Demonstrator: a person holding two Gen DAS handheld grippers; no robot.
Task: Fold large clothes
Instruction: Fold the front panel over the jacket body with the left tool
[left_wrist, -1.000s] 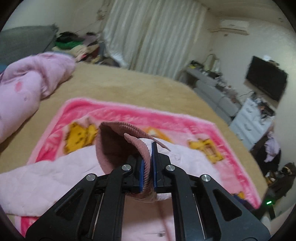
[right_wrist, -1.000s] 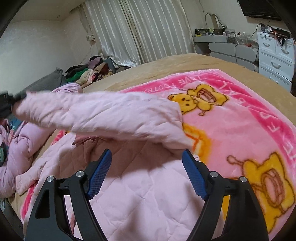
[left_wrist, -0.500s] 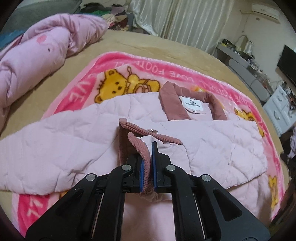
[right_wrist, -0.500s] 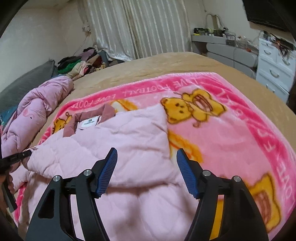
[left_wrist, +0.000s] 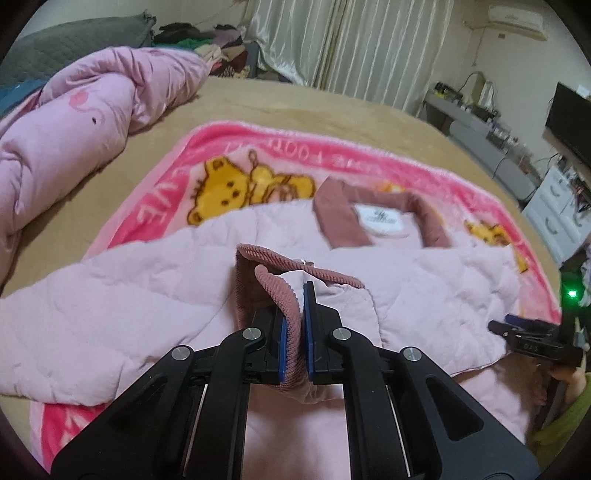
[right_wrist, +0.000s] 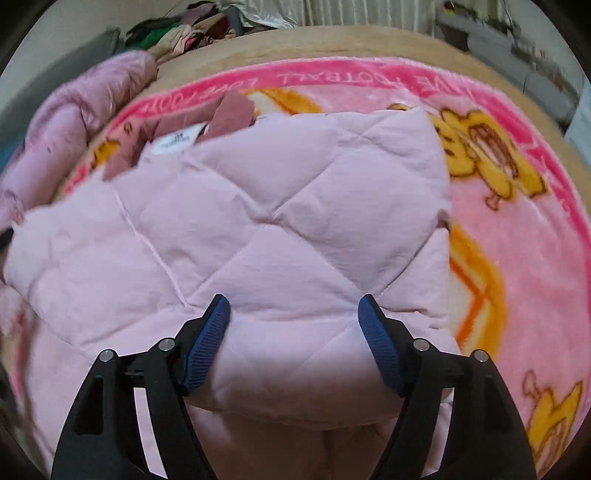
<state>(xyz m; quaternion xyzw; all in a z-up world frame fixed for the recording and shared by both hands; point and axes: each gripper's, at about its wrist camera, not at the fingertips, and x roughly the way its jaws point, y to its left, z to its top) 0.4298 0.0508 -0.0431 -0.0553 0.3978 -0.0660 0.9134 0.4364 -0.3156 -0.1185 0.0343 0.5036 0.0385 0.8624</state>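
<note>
A pale pink quilted jacket (left_wrist: 147, 295) lies on a pink bear-print blanket (left_wrist: 332, 147), its dusty-rose collar (left_wrist: 336, 218) and white label toward the far side. My left gripper (left_wrist: 293, 291) is shut on the ribbed rose cuff (left_wrist: 273, 280) of a sleeve, held low over the jacket's middle. My right gripper (right_wrist: 293, 306) points steeply down over a folded quilted panel (right_wrist: 277, 206). Its jaws are opening, and a bulge of the fabric sits between the blue pads (right_wrist: 207, 339). In the left wrist view the right gripper (left_wrist: 517, 330) is at the jacket's right edge.
A bunched pink duvet (left_wrist: 74, 129) lies along the bed's left side. The tan bed cover (left_wrist: 295, 99) borders the blanket. A clothes pile (left_wrist: 207, 37) and curtains stand beyond. A TV (left_wrist: 569, 118) and white drawers (left_wrist: 557, 206) are at the right. A hand (left_wrist: 565, 380) holds the right gripper.
My left gripper sank with the cuff, and the sleeve now lies across the jacket. My right gripper moved in and tipped down over the folded panel, its jaws narrowing and then widening.
</note>
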